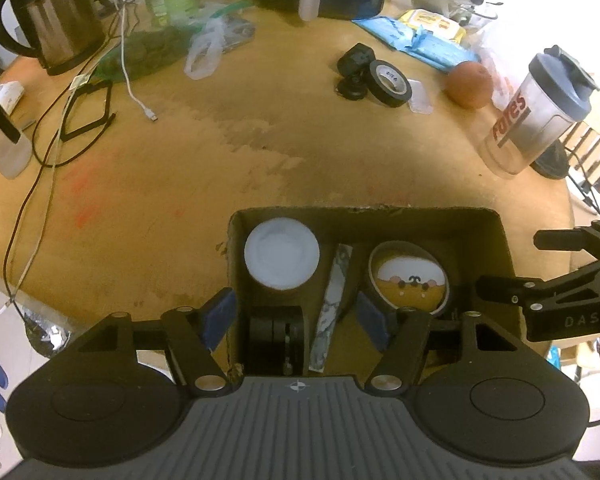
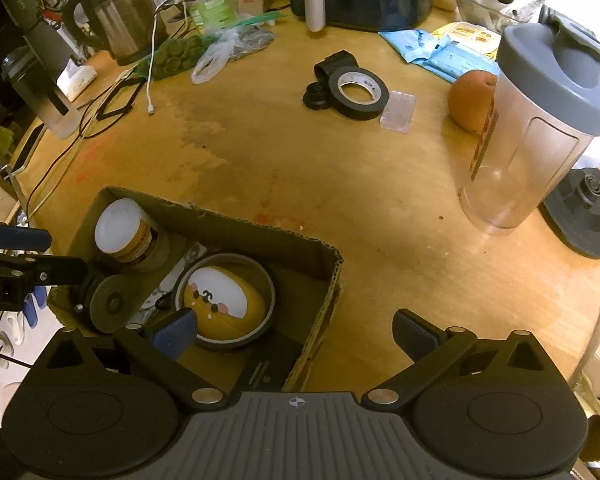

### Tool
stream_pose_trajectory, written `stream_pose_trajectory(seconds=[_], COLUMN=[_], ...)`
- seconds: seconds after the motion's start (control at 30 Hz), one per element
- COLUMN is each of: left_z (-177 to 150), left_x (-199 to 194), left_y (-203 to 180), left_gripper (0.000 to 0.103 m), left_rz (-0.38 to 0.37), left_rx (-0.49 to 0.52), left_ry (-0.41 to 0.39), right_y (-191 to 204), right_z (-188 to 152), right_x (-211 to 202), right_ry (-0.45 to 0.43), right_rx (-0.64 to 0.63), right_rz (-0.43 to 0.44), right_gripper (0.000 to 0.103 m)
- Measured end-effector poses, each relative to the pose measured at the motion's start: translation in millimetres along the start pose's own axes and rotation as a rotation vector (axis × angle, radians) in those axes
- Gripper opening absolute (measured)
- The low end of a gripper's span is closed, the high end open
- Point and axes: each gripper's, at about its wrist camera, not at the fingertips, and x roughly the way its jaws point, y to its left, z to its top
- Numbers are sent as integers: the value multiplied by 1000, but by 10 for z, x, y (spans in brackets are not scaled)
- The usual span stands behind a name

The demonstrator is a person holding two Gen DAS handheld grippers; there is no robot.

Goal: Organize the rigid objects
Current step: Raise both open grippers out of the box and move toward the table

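With the left tongs (image 1: 296, 318) standing apart, pads clear of the black round disc-shaped object (image 1: 275, 338) now upright in the brown cardboard box (image 1: 496, 236) on the wooden counter (image 1: 260, 152), lift straight up; the right tongs (image 2: 294, 334) gape empty.

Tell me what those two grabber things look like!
Both match: the left gripper and right gripper have black metal linkage arms with silver bolts, blue rubbery pads on the fingers, two round black discs, and a ribbed grey body with a small crosshair mark.
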Motion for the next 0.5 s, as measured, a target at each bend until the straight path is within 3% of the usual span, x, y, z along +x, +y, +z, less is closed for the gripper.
stream_pose_trajectory(seconds=[0.5], left_z=[212], left_x=[14], left_y=[28], left_gripper=[66], left_rz=[-78], left_rx=[52], left_ry=[-93], right_y=[-35], right_z=[163], right_x=[14], right_ry=[-54], right_rx=[43], right_rz=[-62], right_gripper=[103])
